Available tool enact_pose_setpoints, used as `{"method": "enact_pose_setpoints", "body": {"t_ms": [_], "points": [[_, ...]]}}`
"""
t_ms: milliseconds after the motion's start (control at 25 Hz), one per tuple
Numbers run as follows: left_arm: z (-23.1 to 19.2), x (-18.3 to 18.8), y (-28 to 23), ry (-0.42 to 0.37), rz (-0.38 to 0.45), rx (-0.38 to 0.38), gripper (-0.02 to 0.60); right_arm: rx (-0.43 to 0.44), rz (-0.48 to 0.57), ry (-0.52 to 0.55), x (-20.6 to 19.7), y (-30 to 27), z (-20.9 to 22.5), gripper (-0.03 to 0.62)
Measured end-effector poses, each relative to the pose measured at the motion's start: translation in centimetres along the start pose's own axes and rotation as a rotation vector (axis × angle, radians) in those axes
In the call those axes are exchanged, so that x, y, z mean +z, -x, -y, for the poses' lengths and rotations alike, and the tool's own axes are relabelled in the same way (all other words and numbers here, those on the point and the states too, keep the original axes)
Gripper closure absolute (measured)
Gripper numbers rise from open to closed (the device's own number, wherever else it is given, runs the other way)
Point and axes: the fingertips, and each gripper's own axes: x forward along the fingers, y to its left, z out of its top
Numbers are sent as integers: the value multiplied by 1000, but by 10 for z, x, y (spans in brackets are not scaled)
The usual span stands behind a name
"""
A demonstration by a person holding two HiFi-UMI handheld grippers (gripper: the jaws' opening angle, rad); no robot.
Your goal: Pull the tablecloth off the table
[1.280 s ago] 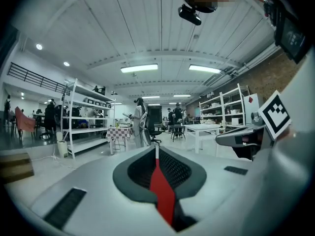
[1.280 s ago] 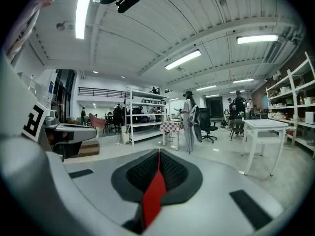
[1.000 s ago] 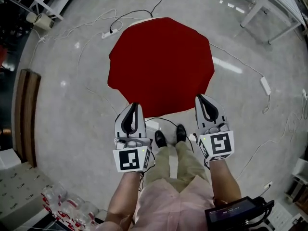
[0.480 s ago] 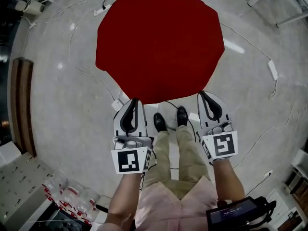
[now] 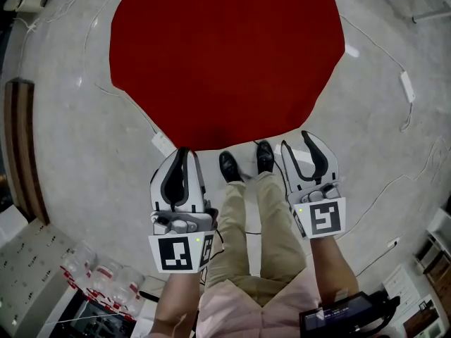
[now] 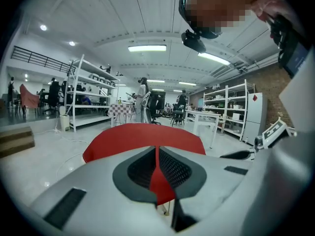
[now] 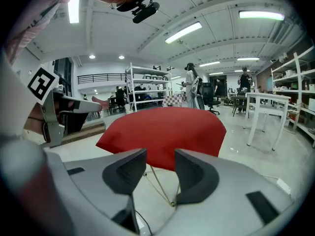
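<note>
A red tablecloth (image 5: 225,55) covers a round table and hangs over its rim all round. It also shows ahead in the left gripper view (image 6: 142,139) and the right gripper view (image 7: 165,132). My left gripper (image 5: 179,152) is shut just short of the cloth's near edge, holding nothing. A red sliver of cloth shows beyond its closed jaws (image 6: 156,149). My right gripper (image 5: 296,141) is at the near edge to the right. Its jaws (image 7: 161,156) have just been opening and stand apart with nothing between them. Thin table legs (image 7: 160,188) show under the cloth.
Cables and a power strip (image 5: 162,144) lie on the grey floor around the table. The person's shoes (image 5: 229,166) stand between the grippers. A wooden step (image 5: 21,146) is at left, bottles (image 5: 99,280) at lower left. White tables (image 7: 261,112), shelving (image 6: 88,97) and people stand beyond.
The cloth now fills more of the head view as both grippers sank toward its near edge. The right gripper's jaws have opened; the left stays shut.
</note>
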Motion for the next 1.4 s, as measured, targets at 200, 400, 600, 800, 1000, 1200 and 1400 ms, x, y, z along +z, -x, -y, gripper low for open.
{"method": "enact_pose_setpoints", "body": {"t_ms": [200, 400, 600, 800, 1000, 1200, 1400], "points": [[-2, -18, -2, 15, 3, -4, 541, -61, -25, 16, -36, -17, 6, 368], [-10, -36, -1, 20, 0, 6, 541, -147, -48, 214, -61, -34, 8, 345], [-25, -52, -1, 21, -14, 19, 541, -225, -144, 409, -73, -55, 15, 338], [-31, -57, 7, 26, -29, 25, 541, -211, -54, 490, -46, -50, -5, 335], [-30, -45, 9, 21, -14, 17, 541, -224, 30, 523, -8, -39, -10, 338], [2, -14, 1, 9, 9, -15, 541, -182, -30, 650, 17, -28, 10, 338], [-2, 13, 2, 14, 35, -28, 541, -216, -58, 683, 48, -23, 19, 336]]}}
